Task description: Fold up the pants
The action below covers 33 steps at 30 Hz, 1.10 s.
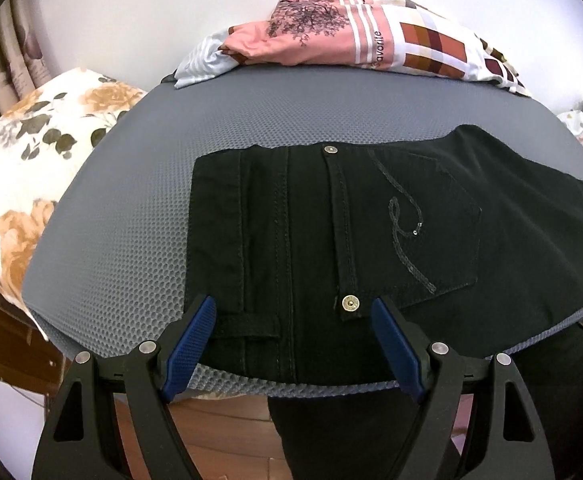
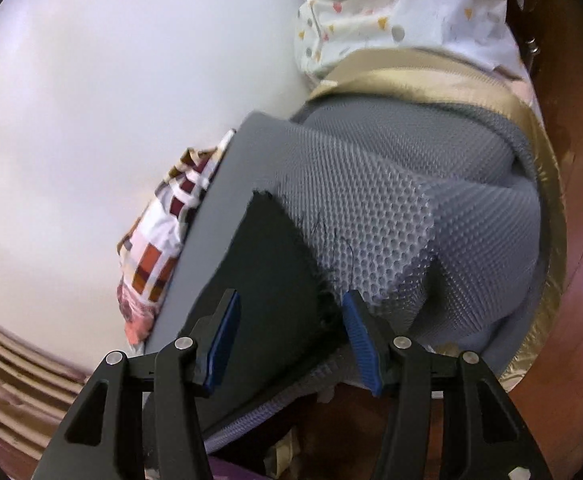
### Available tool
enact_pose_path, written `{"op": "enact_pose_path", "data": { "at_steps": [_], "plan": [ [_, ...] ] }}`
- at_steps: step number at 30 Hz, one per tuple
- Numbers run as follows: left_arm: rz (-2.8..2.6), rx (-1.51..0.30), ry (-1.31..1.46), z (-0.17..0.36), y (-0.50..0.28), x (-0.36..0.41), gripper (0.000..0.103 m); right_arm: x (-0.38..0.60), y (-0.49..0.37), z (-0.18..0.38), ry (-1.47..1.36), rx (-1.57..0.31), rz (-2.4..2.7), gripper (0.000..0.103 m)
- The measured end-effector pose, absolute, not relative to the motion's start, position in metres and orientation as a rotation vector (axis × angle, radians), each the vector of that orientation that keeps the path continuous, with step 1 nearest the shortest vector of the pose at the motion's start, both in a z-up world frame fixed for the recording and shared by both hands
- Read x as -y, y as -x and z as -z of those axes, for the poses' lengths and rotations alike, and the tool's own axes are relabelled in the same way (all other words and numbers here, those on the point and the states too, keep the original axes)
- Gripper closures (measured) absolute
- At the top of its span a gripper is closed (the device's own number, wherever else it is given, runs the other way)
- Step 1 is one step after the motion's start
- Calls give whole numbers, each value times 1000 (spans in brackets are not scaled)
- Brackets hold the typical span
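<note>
Black pants [image 1: 371, 232] lie flat on a grey mesh mat [image 1: 123, 216], waistband to the left, back pocket with a sequin swirl up. One part hangs over the near edge. My left gripper [image 1: 293, 344] is open, its blue pads either side of the waistband near a brass rivet [image 1: 350, 303], holding nothing. In the right wrist view my right gripper [image 2: 289, 340] is open around the frayed hem end of a black pant leg [image 2: 267, 264], which lies on the same grey mat [image 2: 371, 216]. Contact is not visible.
A pile of folded pink and checked clothes [image 1: 355, 40] sits at the mat's far edge, also in the right view [image 2: 159, 256]. A floral pillow [image 1: 31, 152] lies left. The mat is rumpled over gold fabric [image 2: 547, 184]. White spotted cloth [image 2: 391, 16] lies beyond.
</note>
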<state>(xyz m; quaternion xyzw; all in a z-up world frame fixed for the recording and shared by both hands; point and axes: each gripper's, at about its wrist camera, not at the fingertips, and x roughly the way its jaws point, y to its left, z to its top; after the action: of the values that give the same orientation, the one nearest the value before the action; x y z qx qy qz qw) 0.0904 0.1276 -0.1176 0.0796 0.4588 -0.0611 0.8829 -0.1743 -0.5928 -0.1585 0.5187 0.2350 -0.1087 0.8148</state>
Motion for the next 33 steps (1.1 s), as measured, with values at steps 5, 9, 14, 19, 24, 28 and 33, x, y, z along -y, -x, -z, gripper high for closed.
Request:
{"op": "enact_pose_path", "data": {
  "at_steps": [5,9,14,19,24,28,33],
  "plan": [
    [135,-957,-139,117,-91,-131,23,583,179,160,-1214,-508,186,59],
    [138,-955,-134,116,-91,-131,23,573,174,167,-1225,-559,173,61],
    [136,-956,-145,115,-91,-130,23,575,170,176,-1262,-563,188,62],
    [138,-959,-137,117,-91,-130,23,577,170,182,-1300,-578,216,89],
    [134,-960,-149,118,-90,-128,23,570,170,178,-1247,-576,242,98],
    [135,-959,-146,118,-90,-130,23,569,176,177,-1230,-593,260,99],
    [132,-963,-161,119,-90,-129,23,578,181,196,-1361,-560,221,96]
  ]
}}
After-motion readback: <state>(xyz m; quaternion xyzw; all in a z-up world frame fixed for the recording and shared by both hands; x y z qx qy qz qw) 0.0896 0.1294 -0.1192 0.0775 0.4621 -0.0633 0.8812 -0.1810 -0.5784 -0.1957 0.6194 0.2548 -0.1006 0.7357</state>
